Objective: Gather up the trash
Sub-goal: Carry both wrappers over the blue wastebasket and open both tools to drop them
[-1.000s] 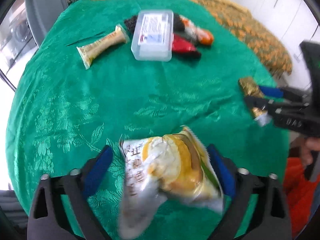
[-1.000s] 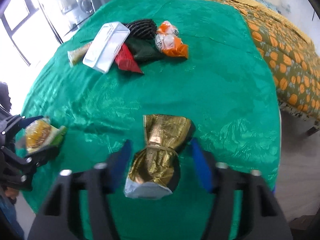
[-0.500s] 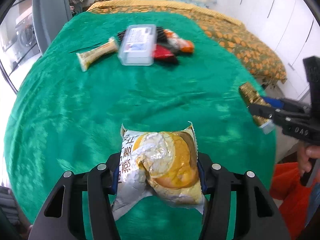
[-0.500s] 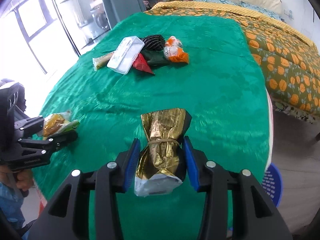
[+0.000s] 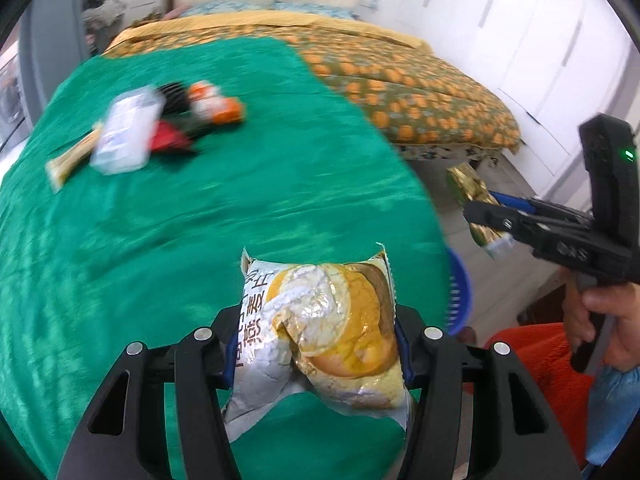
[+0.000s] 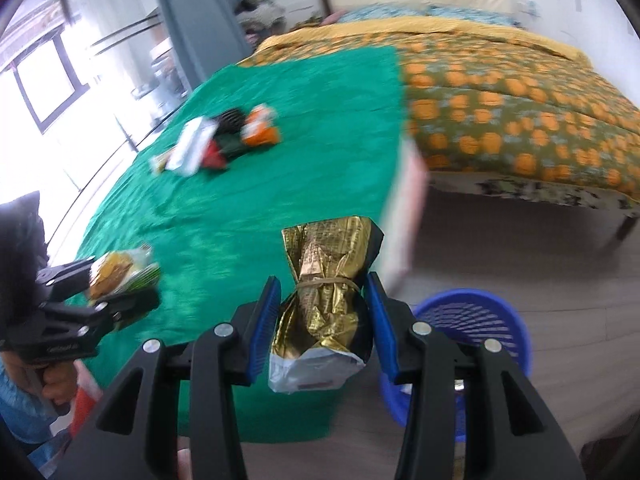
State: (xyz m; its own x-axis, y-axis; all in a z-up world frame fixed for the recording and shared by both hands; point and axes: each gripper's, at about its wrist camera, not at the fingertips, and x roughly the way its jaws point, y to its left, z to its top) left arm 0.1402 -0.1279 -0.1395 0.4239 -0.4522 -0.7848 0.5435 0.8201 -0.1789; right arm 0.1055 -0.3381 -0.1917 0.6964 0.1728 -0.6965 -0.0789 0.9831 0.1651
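Right wrist view: green cloth [image 6: 280, 168] ahead and left, blue basket [image 6: 476, 328] low, just right of right gripper [image 6: 324, 312] pinching gold bag [image 6: 328, 280]. Left wrist view: left gripper [image 5: 316, 340] clamped on yellow snack packet [image 5: 324, 328]; trash pile [image 5: 160, 128] far ahead, left.

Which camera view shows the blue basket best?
The right wrist view: the blue basket shows its round rim and mesh wall on the floor, behind the right tool. The left wrist view shows only a blurred blue edge.
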